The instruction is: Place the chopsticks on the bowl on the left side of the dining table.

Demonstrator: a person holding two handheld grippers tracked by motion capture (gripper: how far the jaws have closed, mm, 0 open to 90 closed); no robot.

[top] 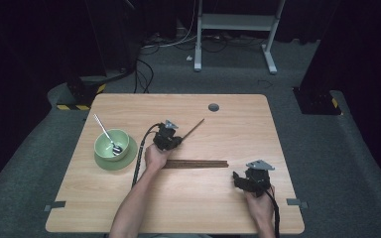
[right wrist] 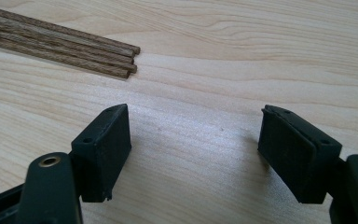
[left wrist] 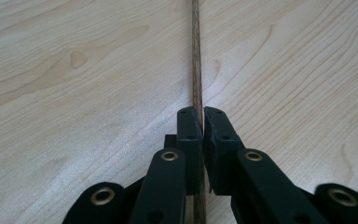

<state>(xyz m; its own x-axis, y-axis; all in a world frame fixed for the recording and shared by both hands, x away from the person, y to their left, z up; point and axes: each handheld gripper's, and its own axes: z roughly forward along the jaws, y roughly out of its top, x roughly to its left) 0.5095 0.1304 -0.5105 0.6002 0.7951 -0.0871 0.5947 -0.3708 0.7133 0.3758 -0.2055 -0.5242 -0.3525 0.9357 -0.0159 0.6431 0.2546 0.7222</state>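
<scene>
A thin brown wooden stick (left wrist: pixel 196 56) runs straight away from my left gripper (left wrist: pixel 202 116), whose jaws are shut on it; in the high view that stick (top: pixel 193 129) slants up to the right from the left gripper (top: pixel 174 142) near the table's middle. A bundle of several more sticks (top: pixel 196 163) lies flat just below that hand. Their cut ends (right wrist: pixel 126 58) lie at the upper left of the right gripper view. My right gripper (right wrist: pixel 193 140) stands open over bare wood, nothing between its jaws, at the table's front right (top: pixel 242 179).
A green bowl (top: pixel 110 141) on a green plate (top: pixel 129 157) holds a metal spoon (top: pixel 106 134) at the left of the wooden table (top: pixel 228 208). A grey cable hole (top: pixel 213 107) sits near the far edge. Beyond the table are floor cables and a white frame.
</scene>
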